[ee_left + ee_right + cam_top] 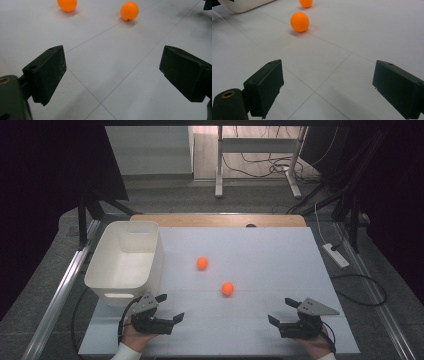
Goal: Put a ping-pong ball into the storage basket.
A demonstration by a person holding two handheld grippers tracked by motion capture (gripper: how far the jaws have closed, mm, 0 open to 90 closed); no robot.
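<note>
Held low over the near edge of the white counter (280,270), both grippers, each in a hand: left gripper (170,307) released, jaws spread wide with nothing between them; right gripper (281,311) likewise released and empty. Ahead of the right gripper and slightly to its left, well apart from the jaws, lay the nearer orange ball (299,22); seen from the left gripper, ahead and to its right (129,11). Beyond that, farther up the counter, rested the second orange ball (202,263), the two well apart. Farthest off, just ahead of the left gripper, stood the white bin (107,265), open-topped and apparently empty. Judged as very light, hollow, smooth and hard-shelled, so prone to rolling away at a nudge or squirting out of an off-centre pinch; thin enough to dent under a hard squeeze. Best taken across the widest part, jaws level on opposite sides, closed gently.
</note>
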